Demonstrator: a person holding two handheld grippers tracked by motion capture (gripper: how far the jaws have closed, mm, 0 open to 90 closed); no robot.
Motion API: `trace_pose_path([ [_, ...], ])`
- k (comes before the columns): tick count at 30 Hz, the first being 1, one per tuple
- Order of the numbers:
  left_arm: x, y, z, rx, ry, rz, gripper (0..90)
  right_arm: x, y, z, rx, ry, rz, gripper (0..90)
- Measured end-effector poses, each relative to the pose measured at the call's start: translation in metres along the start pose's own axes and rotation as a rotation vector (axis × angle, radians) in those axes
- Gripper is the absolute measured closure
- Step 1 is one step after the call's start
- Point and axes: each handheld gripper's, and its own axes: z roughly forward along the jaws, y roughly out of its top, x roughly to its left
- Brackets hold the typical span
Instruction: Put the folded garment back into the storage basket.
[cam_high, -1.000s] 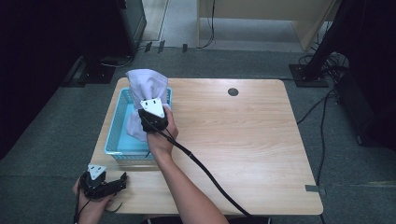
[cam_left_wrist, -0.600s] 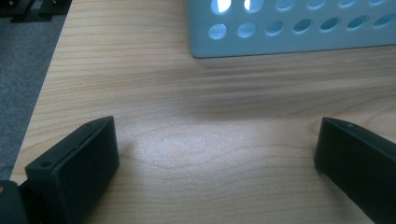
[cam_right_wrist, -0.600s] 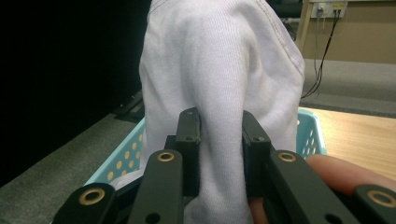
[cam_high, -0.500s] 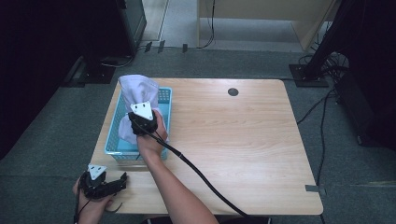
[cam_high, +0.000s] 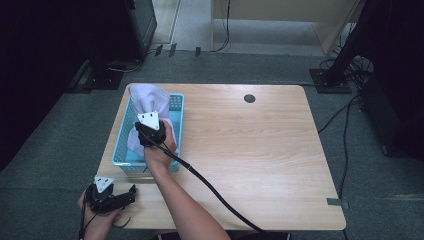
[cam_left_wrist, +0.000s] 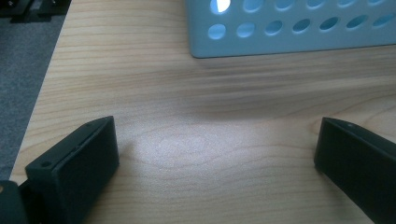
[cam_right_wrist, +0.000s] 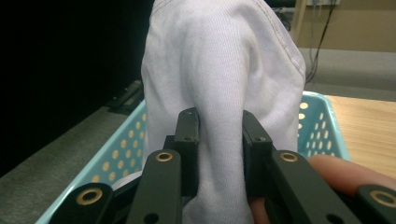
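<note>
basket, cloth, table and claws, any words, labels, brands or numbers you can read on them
None: no readable text in any view.
The light blue basket bears round holes, no label.
The pale lilac cloth shows plain ribbed knit and a seam, no print or tag.
The wooden table is bare wood grain.
The right claw, shut on the cloth, and the open left claw are unmarked black.

From above we look down on the whole bench (cam_high: 260, 150); each claw camera sits close, and all three views share the blue basket (cam_high: 176, 107).
</note>
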Motion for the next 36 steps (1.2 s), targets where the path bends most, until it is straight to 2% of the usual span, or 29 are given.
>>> trace_pose_path([
  [5, 0.0, 0.0, 0.0, -0.002, 0.0, -0.001, 0.0, -0.001, 0.0, 0.0, -0.005, 0.001, 0.006, 67.7],
  [8, 0.0, 0.0, 0.0, 0.0, 0.001, 0.002, 0.1, 0.0, 0.005, -0.005, -0.041, 0.02, -0.006, 60.2],
  [10, 0.0, 0.0, 0.0, 0.0, 0.0, 0.002, 0.0, -0.001, 0.009, -0.007, -0.046, 0.017, -0.011, 53.8],
  [12, 0.0, 0.0, 0.0, 0.0, 0.0, 0.002, 0.1, -0.003, 0.013, -0.009, -0.037, 0.03, -0.004, 47.7],
  [17, 0.0, 0.0, 0.0, 0.0, 0.001, 0.002, 0.0, -0.006, 0.015, -0.011, -0.026, 0.026, -0.019, 40.8],
  [32, 0.0, 0.0, 0.0, -0.001, 0.001, 0.002, 0.0, -0.009, 0.017, -0.01, -0.001, 0.03, -0.031, 28.2],
  [36, 0.0, 0.0, 0.0, 0.0, 0.001, 0.002, 0.0, -0.01, 0.017, -0.01, 0.008, 0.038, -0.036, 18.7],
])
